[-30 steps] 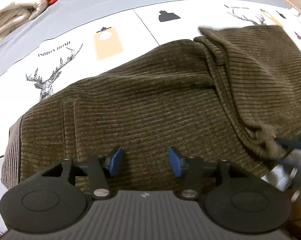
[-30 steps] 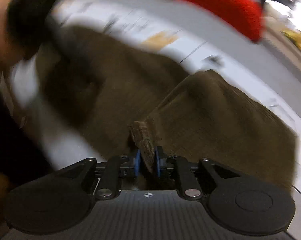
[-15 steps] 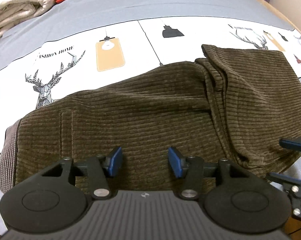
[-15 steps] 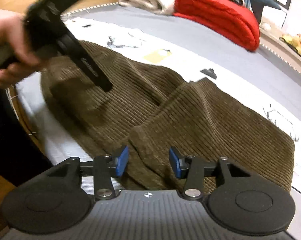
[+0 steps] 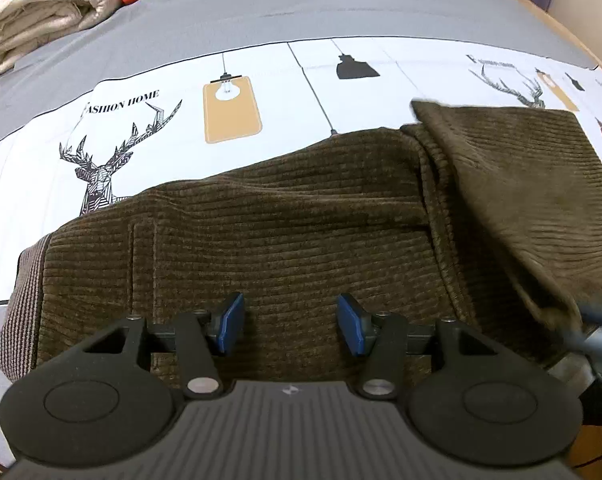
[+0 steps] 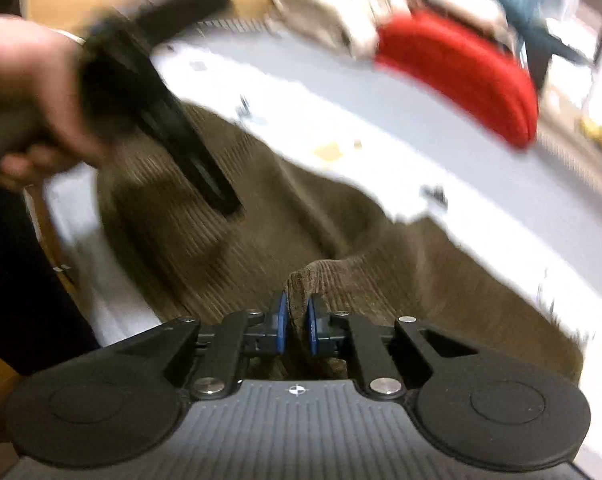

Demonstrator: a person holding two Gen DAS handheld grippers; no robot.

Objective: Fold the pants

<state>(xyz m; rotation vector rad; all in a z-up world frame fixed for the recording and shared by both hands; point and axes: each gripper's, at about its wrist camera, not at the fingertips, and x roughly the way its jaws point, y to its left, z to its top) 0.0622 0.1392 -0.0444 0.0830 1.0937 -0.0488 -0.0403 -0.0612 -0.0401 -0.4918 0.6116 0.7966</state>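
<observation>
Left wrist view: left gripper point(image 5: 289, 323) hovering with its 2 blue pads spread apart over dark olive-brown ribbed corduroy pants point(image 5: 293, 232), spread on a white printed bedsheet with deer and lamp motifs point(image 5: 149, 128); right trouser part folded over at right.

Right wrist view, blurred: right gripper point(image 6: 296, 322) pinched tight on a raised fold of pants point(image 6: 421, 300); left hand point(image 6: 29, 92) gripping its tool above the fabric.

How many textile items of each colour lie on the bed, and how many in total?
Brown: 1, the corduroy pants, pinched at one edge by the right gripper.
Red: 1, the red blanket.
Cream: 1, the cream folded blanket.
Total: 3, on the printed bedsheet. The left gripper hovers open.
</observation>
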